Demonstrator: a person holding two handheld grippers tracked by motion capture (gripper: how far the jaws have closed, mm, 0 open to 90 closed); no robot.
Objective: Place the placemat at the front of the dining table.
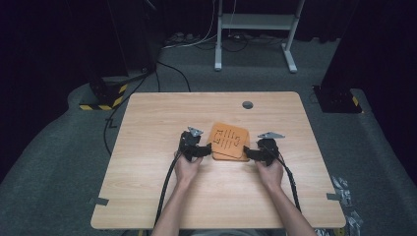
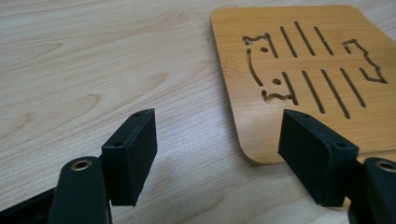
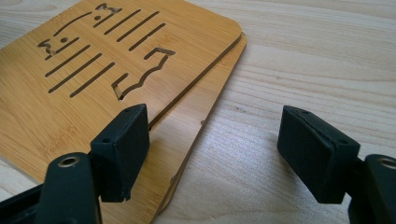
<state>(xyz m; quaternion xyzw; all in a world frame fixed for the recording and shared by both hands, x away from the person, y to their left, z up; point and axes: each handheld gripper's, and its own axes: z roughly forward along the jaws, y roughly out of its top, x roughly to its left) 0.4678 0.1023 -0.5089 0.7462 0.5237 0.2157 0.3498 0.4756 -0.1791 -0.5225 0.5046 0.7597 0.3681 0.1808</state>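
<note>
Here, two thin bamboo boards lie stacked at the middle of the table [image 1: 162, 196], a little toward the far side. The upper board [image 1: 229, 140] is cut through with rows of straight slots and a few shaped openings, and it sits slightly askew on the lower board [image 3: 187, 140], so that a strip of the lower one's edge and corner shows along one side in the right gripper view. In the high view the stack rests flat on the pale wood, turned a little out of line with the table's edges. The left gripper [image 1: 205, 149] sits at the stack's left edge, held in the person's left hand [image 1: 187, 164]; in the left gripper view its jaws stand wide apart, one over bare table and the other just beside the near rounded corner of the upper board, clamped on nothing. The right gripper [image 1: 248, 154] sits at the stack's right edge in the person's right hand [image 1: 270, 169]; its jaws also stand wide apart, one over the stacked boards near their edge and the other over bare table, holding nothing. Whether either gripper touches the boards cannot be told. A black cable [image 1: 164, 189] trails from each gripper back along the forearms. A small round grey grommet [image 1: 247, 104] sits near the table's far edge, well apart from the boards.
</note>
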